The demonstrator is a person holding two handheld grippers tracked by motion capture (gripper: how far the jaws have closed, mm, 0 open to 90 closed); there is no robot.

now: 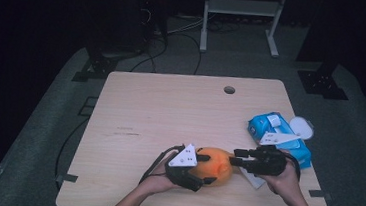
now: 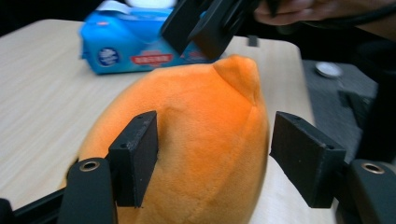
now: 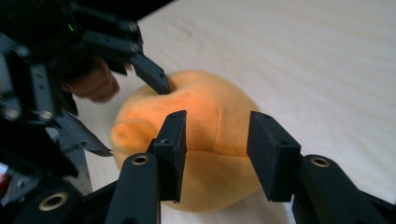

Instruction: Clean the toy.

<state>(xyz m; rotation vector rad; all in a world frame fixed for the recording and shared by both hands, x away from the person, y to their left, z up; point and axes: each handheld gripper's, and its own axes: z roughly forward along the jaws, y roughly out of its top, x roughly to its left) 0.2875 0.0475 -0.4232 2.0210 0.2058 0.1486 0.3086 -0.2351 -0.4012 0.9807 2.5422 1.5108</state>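
Both claws sit around the orange plush toy (image 1: 214, 167), which lies on the wooden table (image 1: 170, 112) near the front edge, close to the person. It rests partly on a white cloth or sheet (image 2: 280, 196).

My guess is the person holds the toy from two sides so it cannot roll or slide while they work on it.

From the left comes the left gripper (image 1: 199, 168). Its jaws are partly apart. In the left gripper view, one jaw touches the fuzzy side and the other stands a little off it, so it does not squeeze.

Opposite it, the right gripper (image 1: 234, 157) has jaws partly apart too, just at the toy's end, and I cannot tell if they touch.

A blue pack of wipes (image 1: 278, 134) lies behind, off to the right.
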